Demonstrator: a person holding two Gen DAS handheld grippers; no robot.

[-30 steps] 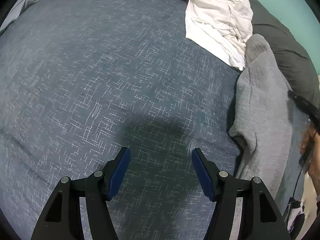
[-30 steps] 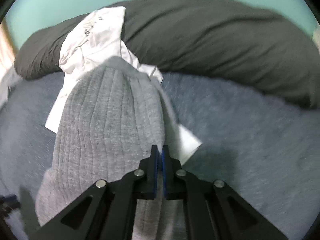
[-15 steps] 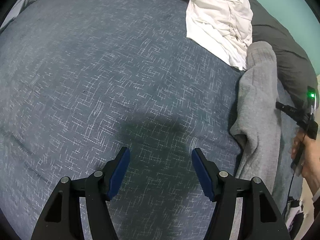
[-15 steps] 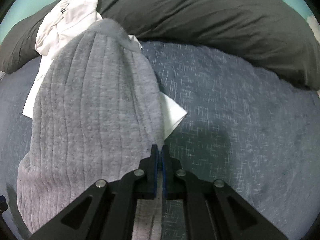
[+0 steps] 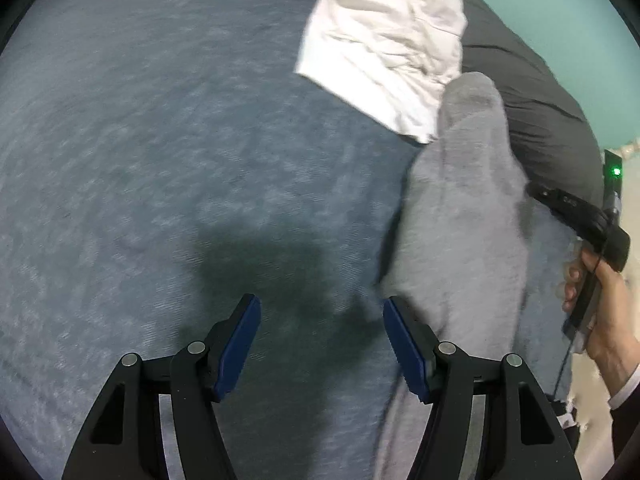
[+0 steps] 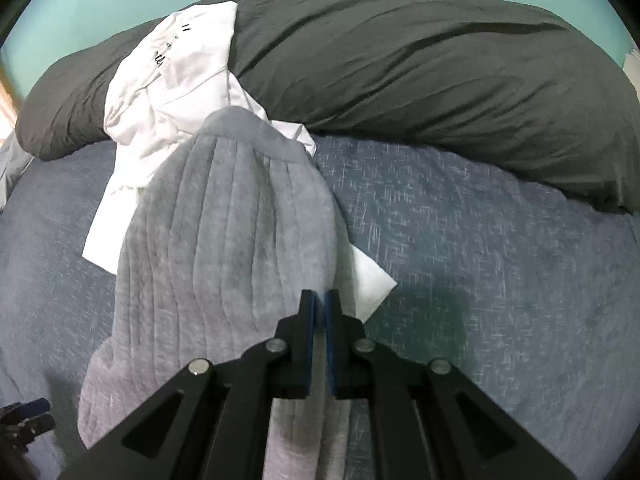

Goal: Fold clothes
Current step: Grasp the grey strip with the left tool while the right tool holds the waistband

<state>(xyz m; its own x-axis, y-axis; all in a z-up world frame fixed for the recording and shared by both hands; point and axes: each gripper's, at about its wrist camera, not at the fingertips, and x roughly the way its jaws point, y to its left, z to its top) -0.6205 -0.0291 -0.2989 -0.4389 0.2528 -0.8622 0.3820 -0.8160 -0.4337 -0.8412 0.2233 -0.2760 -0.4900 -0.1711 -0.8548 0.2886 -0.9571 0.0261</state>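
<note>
One grey garment [image 6: 224, 264], one white garment [image 6: 176, 80], one dark pillow [image 6: 420, 80].

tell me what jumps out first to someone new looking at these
The grey ribbed garment, pinched in the closed jaws of the right gripper and stretching up the blue bedspread. Beyond it, a crumpled white shirt lies against the dark pillow. The left gripper hangs open, empty, over the bedspread.

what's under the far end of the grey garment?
The grey garment overlaps the white garment, whose corners stick out on both sides. That lies partly on the blue bedspread and the dark duvet. Anything else under the grey is covered.
</note>
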